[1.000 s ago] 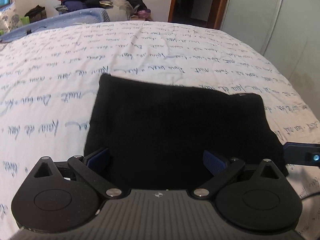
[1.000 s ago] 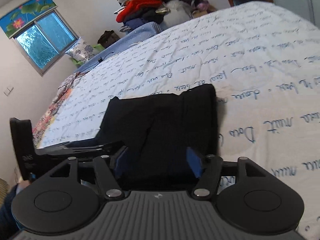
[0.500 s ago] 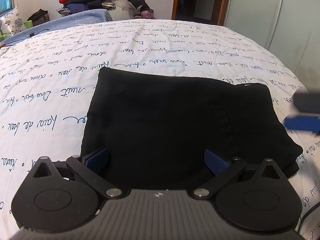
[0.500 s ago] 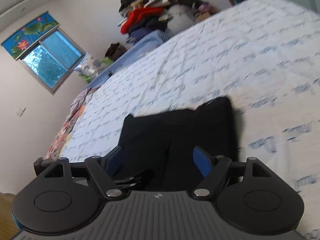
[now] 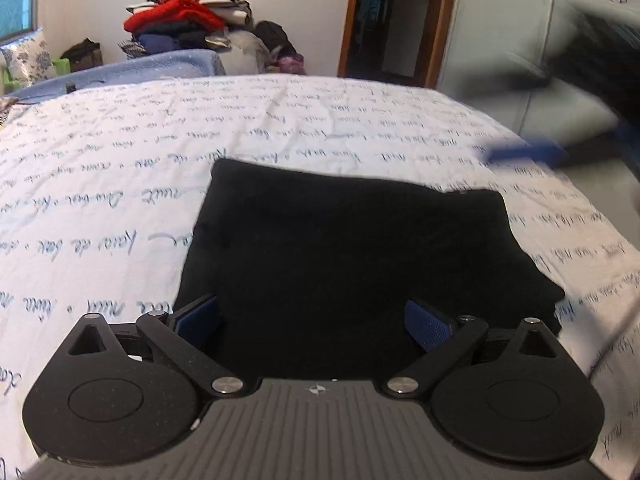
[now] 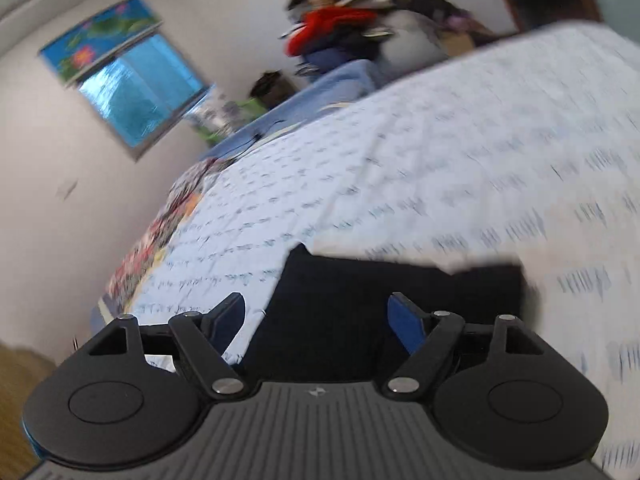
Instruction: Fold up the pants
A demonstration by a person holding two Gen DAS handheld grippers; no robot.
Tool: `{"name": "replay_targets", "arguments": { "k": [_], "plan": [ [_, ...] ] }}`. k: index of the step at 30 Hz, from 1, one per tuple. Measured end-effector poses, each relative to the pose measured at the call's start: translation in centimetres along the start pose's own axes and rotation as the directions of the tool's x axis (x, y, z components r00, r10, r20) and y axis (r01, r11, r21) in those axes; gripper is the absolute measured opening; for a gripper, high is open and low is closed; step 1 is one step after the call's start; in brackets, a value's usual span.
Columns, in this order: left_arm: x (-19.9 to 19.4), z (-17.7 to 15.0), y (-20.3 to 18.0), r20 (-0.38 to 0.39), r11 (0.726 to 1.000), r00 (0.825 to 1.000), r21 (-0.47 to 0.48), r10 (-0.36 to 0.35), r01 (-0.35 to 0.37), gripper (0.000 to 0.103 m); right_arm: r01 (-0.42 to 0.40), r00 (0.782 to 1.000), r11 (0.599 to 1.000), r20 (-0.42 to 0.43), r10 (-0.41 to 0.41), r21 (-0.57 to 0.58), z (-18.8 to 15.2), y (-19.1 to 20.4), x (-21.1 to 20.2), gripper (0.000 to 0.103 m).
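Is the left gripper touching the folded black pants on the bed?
Cannot tell. In the left wrist view the left gripper has open jaws over the near edge of the folded black pants, but black fabric behind the blue pads hides any gap or contact.

White walls, window, wood doorway, bed w/ script-print sheet, clothes pile.

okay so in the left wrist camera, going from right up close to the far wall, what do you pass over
left gripper, open → folded black pants → bare stretch of the script-printed bedspread → blue blanket edge → pile of clothes against the far wall.
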State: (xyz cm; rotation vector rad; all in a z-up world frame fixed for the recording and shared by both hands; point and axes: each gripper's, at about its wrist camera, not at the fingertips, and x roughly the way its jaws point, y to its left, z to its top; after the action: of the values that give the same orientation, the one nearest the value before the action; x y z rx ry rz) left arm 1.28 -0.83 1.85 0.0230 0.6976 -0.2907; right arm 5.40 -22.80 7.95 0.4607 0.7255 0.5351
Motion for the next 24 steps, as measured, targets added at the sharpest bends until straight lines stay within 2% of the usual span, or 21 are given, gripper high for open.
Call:
{"name": "replay_targets", "arguments": {
  "k": [3, 6, 8, 9, 10, 11, 12, 13, 14, 15, 17, 18, 20, 24],
  "plan": [
    [0.3, -0.3, -0.2, 0.004, 1.000, 1.000, 0.023, 0.012, -0.012, 0.101, -0.002, 0.993, 0.995, -0.120, -0.009, -0.099, 3.3, 2.7, 6.3, 0.079],
    [0.8, -0.7, -0.3, 0.001, 1.000, 1.000, 0.021, 0.009, -0.009, 0.103, -0.073, 0.968, 0.987, -0.250, 0.035, -0.144, 4.9, 5.4, 13.3, 0.078],
    [0.9, -0.9, -0.4, 0.005, 1.000, 1.000, 0.021, 0.012, -0.012, 0.103, -0.033, 0.957, 0.971, -0.289, -0.037, -0.235, 5.3, 6.9, 17.4, 0.078],
    [0.8, -1.2, -0.2, 0.010, 1.000, 1.000, 0.018, 0.012, -0.012, 0.103, 0.021, 0.952, 0.947, -0.284, -0.117, -0.321, 5.3, 7.5, 19.3, 0.078],
    [0.9, -1.4, -0.2, 0.014, 1.000, 1.000, 0.019, 0.011, -0.011, 0.103, 0.086, 0.940, 0.904, -0.267, -0.213, -0.419, 4.9, 7.9, 21.2, 0.078],
    [0.8, -1.6, -0.2, 0.019, 1.000, 1.000, 0.023, 0.012, -0.012, 0.103, 0.160, 0.916, 0.840, -0.238, -0.322, -0.518, 4.2, 7.7, 23.0, 0.078],
    [0.8, -1.8, -0.3, 0.025, 1.000, 1.000, 0.027, 0.012, -0.012, 0.103, 0.202, 0.889, 0.773, -0.218, -0.402, -0.602, 3.6, 7.5, 24.6, 0.087],
    [0.8, -1.9, -0.2, 0.030, 1.000, 0.999, 0.025, 0.011, -0.012, 0.103, 0.189, 0.876, 0.740, -0.230, -0.424, -0.646, 3.0, 6.8, 25.6, 0.093],
    [0.8, -2.0, -0.2, 0.035, 1.000, 0.999, 0.020, 0.008, -0.009, 0.103, 0.196, 0.878, 0.742, -0.223, -0.424, -0.641, 3.0, 5.9, 26.0, 0.103],
    [0.8, -2.1, -0.1, 0.038, 1.000, 0.999, 0.015, 0.004, -0.004, 0.103, 0.185, 0.884, 0.772, -0.240, -0.401, -0.608, 3.4, 4.3, 25.6, 0.103],
    [0.8, -2.3, 0.1, 0.046, 1.000, 0.999, 0.011, -0.005, 0.004, 0.103, 0.141, 0.891, 0.868, -0.320, -0.321, -0.477, 4.8, 1.7, 25.7, 0.103],
    [0.8, -2.4, 0.2, 0.050, 1.000, 0.999, 0.011, -0.007, 0.007, 0.103, 0.144, 0.901, 0.877, -0.307, -0.307, -0.458, 5.1, 1.2, 25.5, 0.103],
    [0.7, -2.5, 0.3, 0.056, 1.000, 0.998, 0.011, -0.010, 0.009, 0.103, 0.164, 0.899, 0.878, -0.297, -0.321, -0.450, 5.2, 0.9, 24.9, 0.103],
    [0.6, -2.9, 0.4, 0.060, 1.000, 0.998, 0.010, -0.010, 0.009, 0.103, 0.232, 0.906, 0.854, -0.216, -0.364, -0.465, 5.6, 2.4, 23.1, 0.103]
  ]
}}
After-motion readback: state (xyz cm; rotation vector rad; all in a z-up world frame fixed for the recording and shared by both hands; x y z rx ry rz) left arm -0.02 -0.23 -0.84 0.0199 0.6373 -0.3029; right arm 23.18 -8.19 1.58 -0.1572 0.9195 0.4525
